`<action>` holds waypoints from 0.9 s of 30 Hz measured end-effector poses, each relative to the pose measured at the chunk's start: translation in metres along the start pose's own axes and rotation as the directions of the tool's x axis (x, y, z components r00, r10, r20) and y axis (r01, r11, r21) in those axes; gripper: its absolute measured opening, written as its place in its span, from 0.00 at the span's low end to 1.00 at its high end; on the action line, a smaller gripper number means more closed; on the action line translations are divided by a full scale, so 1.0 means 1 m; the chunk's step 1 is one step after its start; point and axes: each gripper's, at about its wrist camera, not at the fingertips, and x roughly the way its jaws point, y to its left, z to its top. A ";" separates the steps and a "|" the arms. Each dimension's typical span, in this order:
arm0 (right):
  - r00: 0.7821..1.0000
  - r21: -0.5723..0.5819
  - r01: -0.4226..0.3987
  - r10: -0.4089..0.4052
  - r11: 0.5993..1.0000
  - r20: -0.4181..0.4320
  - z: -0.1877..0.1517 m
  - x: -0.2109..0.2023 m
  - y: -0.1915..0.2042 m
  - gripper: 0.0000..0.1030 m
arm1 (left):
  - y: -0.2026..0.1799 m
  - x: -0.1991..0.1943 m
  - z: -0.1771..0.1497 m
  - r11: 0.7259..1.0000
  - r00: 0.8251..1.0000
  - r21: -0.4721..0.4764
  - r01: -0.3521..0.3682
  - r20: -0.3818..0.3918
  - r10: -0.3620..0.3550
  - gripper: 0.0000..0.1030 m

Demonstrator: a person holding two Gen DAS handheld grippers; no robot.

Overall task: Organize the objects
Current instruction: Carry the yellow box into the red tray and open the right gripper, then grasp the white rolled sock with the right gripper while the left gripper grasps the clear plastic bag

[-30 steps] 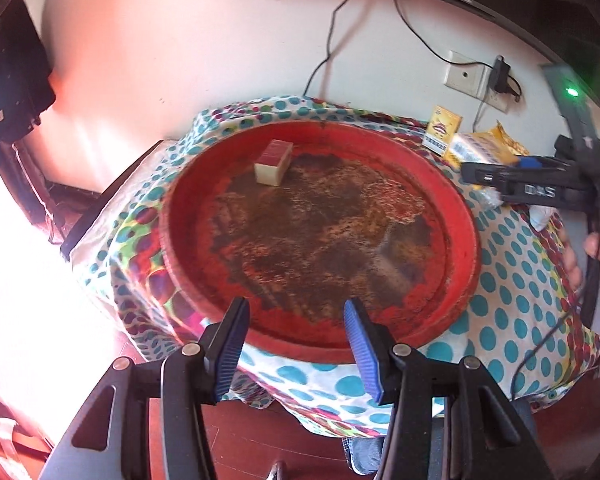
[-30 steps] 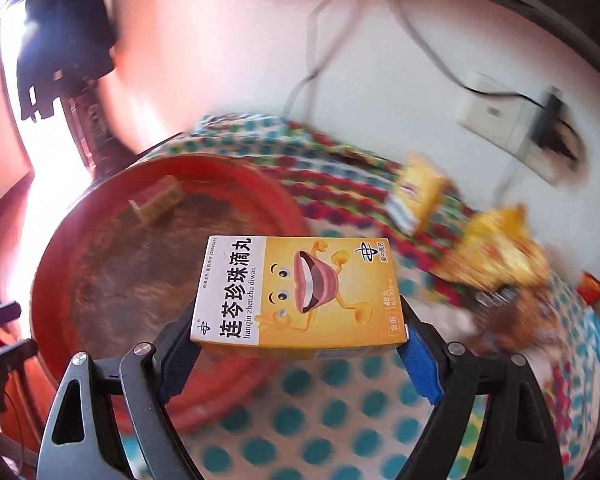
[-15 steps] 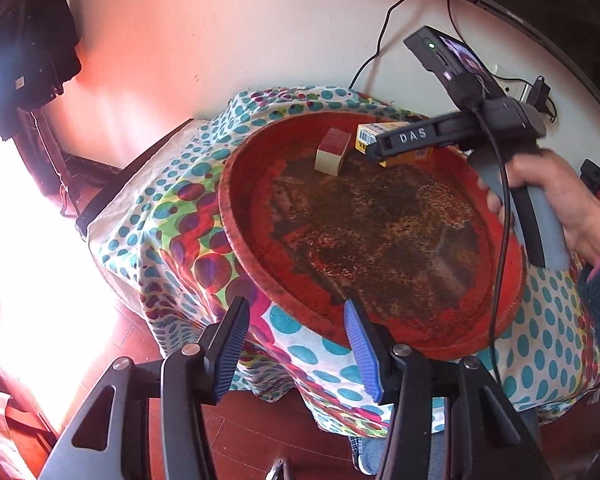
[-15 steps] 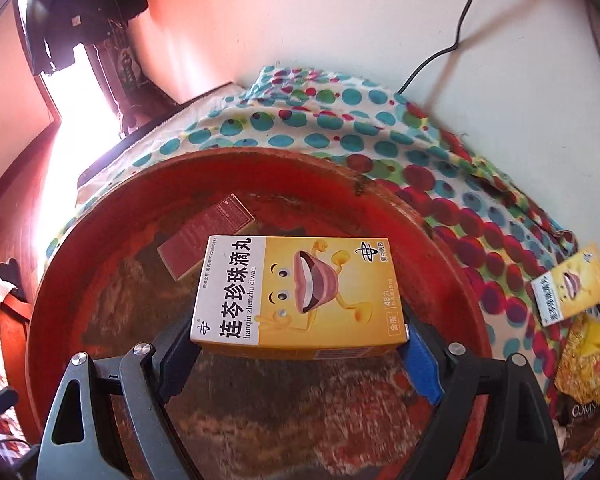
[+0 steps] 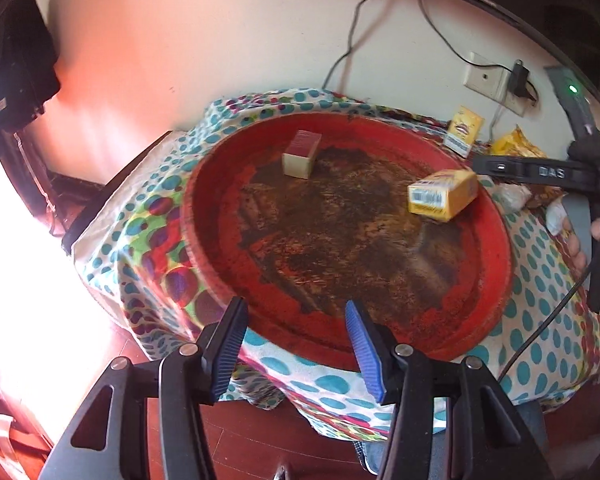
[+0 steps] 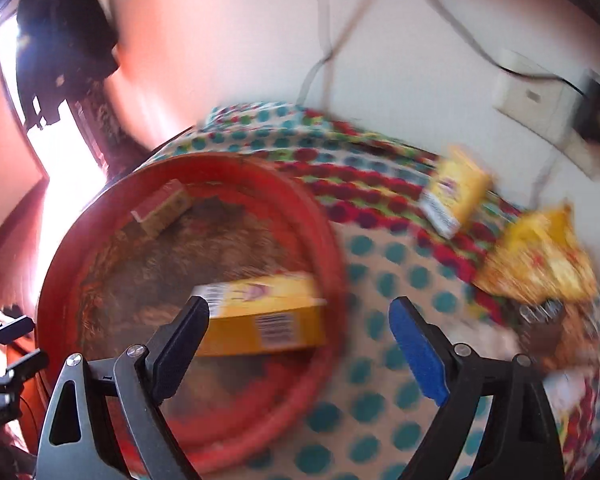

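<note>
Between the right gripper [image 6: 298, 344] fingers nothing is held: the jaws stand wide apart, and the yellow box [image 6: 260, 316] lies on its side in the red tray [image 6: 336, 264] just beyond the left finger, close to the tray's right rim. That placing suggests the tray is the collecting spot, with the box set near the edge closest to where the loose goods lie. Across the tray, the left gripper [image 5: 296, 344] is likewise spread wide and empty, hovering over the near rim of the tray, seemingly on standby. From its view the box shows a barcode on a white end panel [image 5: 426, 199], too small to read. A red-topped, cream-sided small box [image 5: 302, 154] sits at the far side of the tray. Outside it, on the polka-dot cloth [image 5: 332, 384], a second yellow box [image 5: 464, 130] leans near the wall by a crumpled yellow packet [image 6: 540, 264], probably the next items to gather; their print is blurred. On the right gripper's body, seen from the left camera, the letters "DAS" [image 5: 552, 172] can be read, with a green light [image 5: 571, 89] above. A wall socket [image 5: 486, 80] with a plugged-in adapter lies behind.
</note>
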 end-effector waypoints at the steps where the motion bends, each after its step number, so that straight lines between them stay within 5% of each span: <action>1: 1.000 0.022 -0.013 0.013 1.000 0.023 -0.007 -0.008 -0.015 0.88 | -0.003 -0.001 0.000 1.000 1.000 0.007 0.006 0.007 -0.006 0.51; 16: 0.984 0.119 0.170 -0.176 0.978 0.040 -0.083 -0.052 -0.107 0.89 | -0.063 -0.016 0.013 0.994 0.998 0.093 0.054 0.017 -0.056 0.51; 27: 0.969 0.131 0.246 -0.247 0.960 -0.002 -0.105 -0.043 -0.174 0.89 | -0.159 -0.002 0.028 0.956 0.989 0.255 0.147 -0.019 -0.147 0.51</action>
